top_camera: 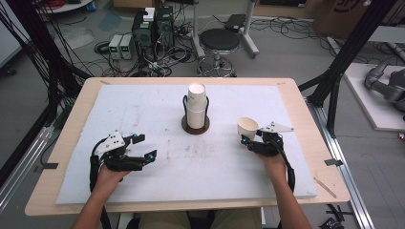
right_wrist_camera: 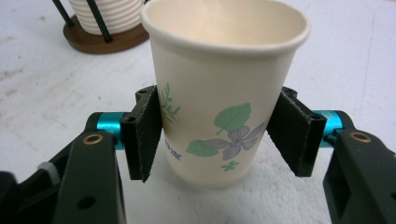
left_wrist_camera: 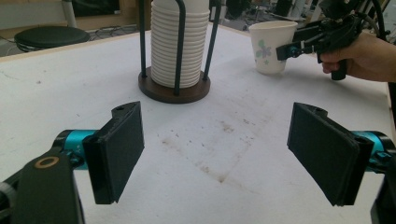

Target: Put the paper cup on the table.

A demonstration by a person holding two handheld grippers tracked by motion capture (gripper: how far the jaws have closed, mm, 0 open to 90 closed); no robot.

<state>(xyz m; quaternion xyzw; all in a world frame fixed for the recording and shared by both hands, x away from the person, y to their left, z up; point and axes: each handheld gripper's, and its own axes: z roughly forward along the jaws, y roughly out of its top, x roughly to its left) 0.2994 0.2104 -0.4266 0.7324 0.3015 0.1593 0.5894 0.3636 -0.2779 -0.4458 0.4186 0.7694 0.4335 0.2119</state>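
Nearest the camera, two forearms come up from the bottom of the high view, each hand holding a set of tongs over a white mat (top_camera: pixel 157 167) that covers most of a wooden table (top_camera: pixel 76 109). On the person's left, the left gripper (top_camera: pixel 142 147) sits low over the mat with its jaws spread wide and nothing between them; in its own view the two black pads (left_wrist_camera: pixel 122 149) stand far apart above the stained mat. On the right, the right gripper (top_camera: pixel 250 140) has a jaw on each side of a single paper cup (top_camera: pixel 247 129). From the right gripper view the cup (right_wrist_camera: pixel 224 88) stands upright, open end up, printed with green leaves and a purple flower; the left pad (right_wrist_camera: pixel 145 135) presses its side and the right pad looks to be touching it too. Its base seems to rest on the mat.

Farther back, near the middle of the table, a stack of cups (top_camera: pixel 196 105) stands in a dark wire holder (top_camera: pixel 195 125) with a round brown base, well apart from the single cup. Beyond the table, a black stool (top_camera: pixel 219 40), computer boxes (top_camera: pixel 153 28) and tangled cables lie on the floor
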